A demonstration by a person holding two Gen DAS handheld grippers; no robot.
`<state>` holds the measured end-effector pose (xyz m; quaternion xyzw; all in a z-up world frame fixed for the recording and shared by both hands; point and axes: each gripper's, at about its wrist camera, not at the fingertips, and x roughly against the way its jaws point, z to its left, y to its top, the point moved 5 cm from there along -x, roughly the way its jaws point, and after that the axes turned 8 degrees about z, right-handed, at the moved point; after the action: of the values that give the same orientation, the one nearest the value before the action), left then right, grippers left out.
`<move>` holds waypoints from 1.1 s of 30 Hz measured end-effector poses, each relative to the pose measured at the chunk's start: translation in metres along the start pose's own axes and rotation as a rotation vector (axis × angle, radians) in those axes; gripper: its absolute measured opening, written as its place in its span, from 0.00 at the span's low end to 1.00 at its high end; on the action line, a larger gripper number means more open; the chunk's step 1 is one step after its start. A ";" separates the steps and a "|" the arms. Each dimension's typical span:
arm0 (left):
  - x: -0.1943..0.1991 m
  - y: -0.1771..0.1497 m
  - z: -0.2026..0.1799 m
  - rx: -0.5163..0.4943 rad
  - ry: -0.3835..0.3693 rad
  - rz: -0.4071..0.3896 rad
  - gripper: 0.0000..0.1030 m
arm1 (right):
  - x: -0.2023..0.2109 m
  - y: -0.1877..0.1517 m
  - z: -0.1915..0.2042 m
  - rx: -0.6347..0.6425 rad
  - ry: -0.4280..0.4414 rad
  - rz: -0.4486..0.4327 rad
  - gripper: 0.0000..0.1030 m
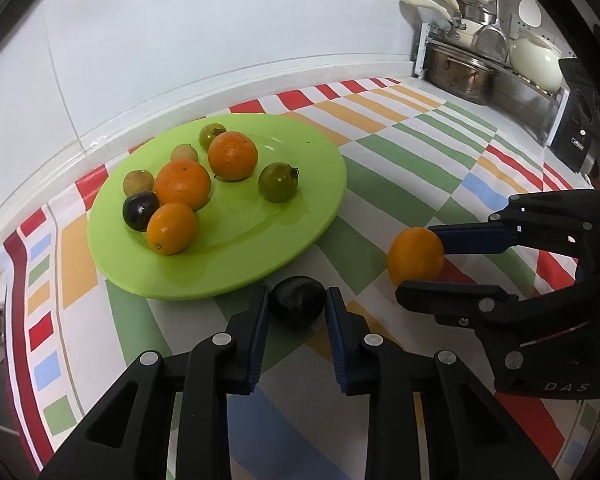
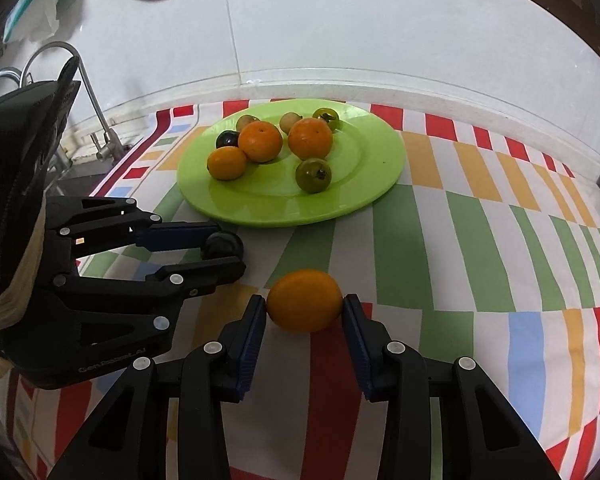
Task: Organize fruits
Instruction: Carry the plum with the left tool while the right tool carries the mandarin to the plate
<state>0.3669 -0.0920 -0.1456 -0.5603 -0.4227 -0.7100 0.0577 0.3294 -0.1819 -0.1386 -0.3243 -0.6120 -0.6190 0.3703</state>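
A striped cloth [image 2: 440,216] covers the counter. On it, just short of the green plate [image 1: 300,200], my left gripper [image 1: 297,309] clenches a dark plum [image 1: 297,307] — my right gripper [image 2: 305,307] grasps an orange [image 2: 305,301] beside it. The plate carries three more oranges, green tomatoes and another plum.

White letters "DAS" are showing on the black plastic body of the right gripper [image 1: 420,258], low on its side, in the left wrist view; more letters may be hiding past the edge. Pale raised letters are sitting along the bottom edge of the black plastic body of the left gripper [image 2: 224,254] in the right wrist view. They are starting with "Gen", and the rest is too blurry to read. A small label on the black box [image 1: 576,136] by the pot rack is too tiny to read.
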 end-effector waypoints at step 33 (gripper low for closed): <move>0.107 0.010 -0.010 0.307 0.222 -0.139 0.27 | 0.077 0.029 -0.006 0.075 0.092 -0.176 0.39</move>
<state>0.3258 -0.0633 -0.0504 -0.4328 -0.5547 -0.6968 0.1396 0.3145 -0.1916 -0.0577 -0.2265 -0.6431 -0.6400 0.3542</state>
